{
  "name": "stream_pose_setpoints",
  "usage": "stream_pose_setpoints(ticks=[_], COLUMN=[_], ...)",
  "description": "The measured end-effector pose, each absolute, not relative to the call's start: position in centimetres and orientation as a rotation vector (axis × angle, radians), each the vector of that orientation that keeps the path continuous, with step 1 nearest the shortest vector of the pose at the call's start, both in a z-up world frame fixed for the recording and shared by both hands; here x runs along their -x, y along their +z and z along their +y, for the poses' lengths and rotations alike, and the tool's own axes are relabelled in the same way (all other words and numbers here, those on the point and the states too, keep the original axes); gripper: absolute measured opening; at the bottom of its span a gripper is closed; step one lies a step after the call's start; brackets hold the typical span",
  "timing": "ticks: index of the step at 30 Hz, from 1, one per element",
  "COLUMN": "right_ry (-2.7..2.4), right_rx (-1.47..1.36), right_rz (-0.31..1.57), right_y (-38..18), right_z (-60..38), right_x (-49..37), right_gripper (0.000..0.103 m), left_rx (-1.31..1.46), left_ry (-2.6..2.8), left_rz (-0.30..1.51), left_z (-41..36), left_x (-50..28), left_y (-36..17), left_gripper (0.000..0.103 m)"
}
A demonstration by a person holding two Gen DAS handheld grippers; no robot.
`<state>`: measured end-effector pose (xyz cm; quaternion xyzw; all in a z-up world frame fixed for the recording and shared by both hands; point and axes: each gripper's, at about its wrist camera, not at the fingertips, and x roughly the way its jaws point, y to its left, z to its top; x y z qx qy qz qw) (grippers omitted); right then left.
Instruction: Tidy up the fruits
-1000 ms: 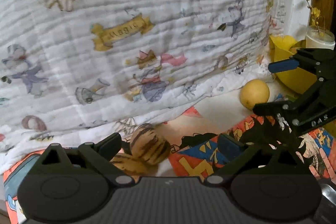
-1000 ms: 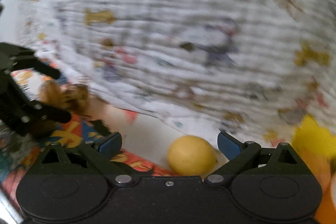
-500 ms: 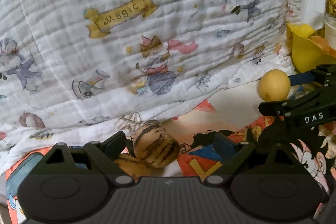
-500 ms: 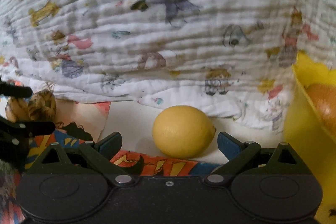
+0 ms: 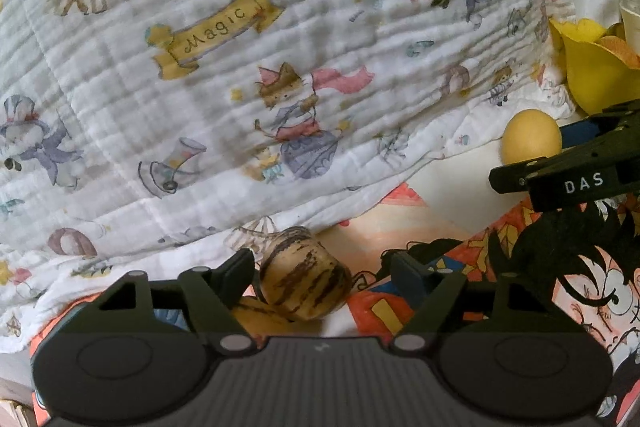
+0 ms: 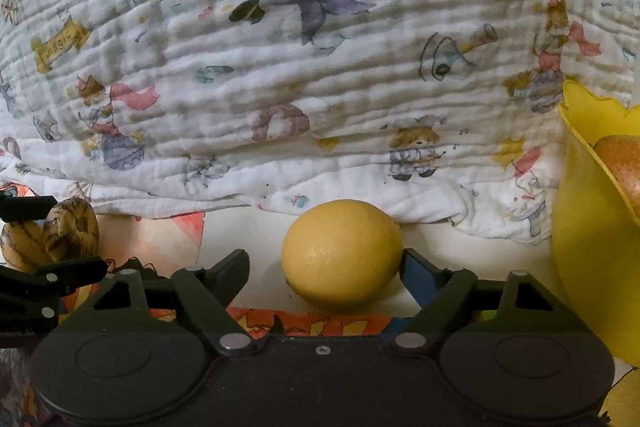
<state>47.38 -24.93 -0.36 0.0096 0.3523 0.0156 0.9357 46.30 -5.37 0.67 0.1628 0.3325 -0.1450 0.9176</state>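
A tan fruit with dark stripes [image 5: 306, 283] lies on the cartoon-print cloth, between the open fingers of my left gripper [image 5: 326, 267], close to the left finger; a second striped fruit [image 5: 256, 315] lies under it. A yellow lemon [image 6: 342, 253] sits between the open fingers of my right gripper [image 6: 326, 263], against the right finger. The lemon also shows in the left wrist view [image 5: 530, 139], with the right gripper [image 5: 560, 155] around it. The striped fruits [image 6: 70, 231] and the left gripper [image 6: 40, 239] show at left in the right wrist view.
A yellow scalloped bowl [image 6: 584, 227] holding an orange fruit [image 6: 624, 167] stands right of the lemon. A white quilted blanket [image 5: 280, 67] with cartoon prints rises just behind the fruits. A white jar with yellow flowers [image 5: 630, 15] stands behind the bowl.
Both grippers have moved forward to their fruits. The striped fruit now sits between the left fingers and the lemon between the right fingers. The right view has swung right, bringing the bowl in.
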Motion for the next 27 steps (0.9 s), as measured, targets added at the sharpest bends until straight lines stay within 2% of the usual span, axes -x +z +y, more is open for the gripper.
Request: stream_pose_setpoints(ticks=[7, 10, 14, 19, 27], right_ry=[0.058, 0.081, 0.099, 0.113, 0.135], right_rx=[0.007, 0.007, 0.013, -0.001, -0.020], right_rz=[0.696, 0.692, 0.687, 0.680, 0.672], right_y=[-0.1, 0.1, 0.0, -0.2, -0.7], right_z=[-24.0, -23.6, -23.1, -22.8, -23.0], right_x=[-47.2, -47.2, -47.3, -47.3, -47.5], right_gripper=[0.064, 0.063, 0.063, 0.063, 0.062], left_rx=[-0.294, -0.345, -0.367, -0.364, -0.368], left_ry=[-0.351, -0.332, -0.303, -0.306, -0.296], left_rz=[0.636, 0.637, 0.669, 0.680, 0.662], left_z=[-3.5, -3.3, -3.2, -3.4, -3.9], left_x=[-45.4, -45.4, -46.0, -46.2, -46.0], left_y=[0.8, 0.7, 0.7, 0.5, 0.3], left_gripper=[0.075, 0.069, 0.068, 0.057, 0.054])
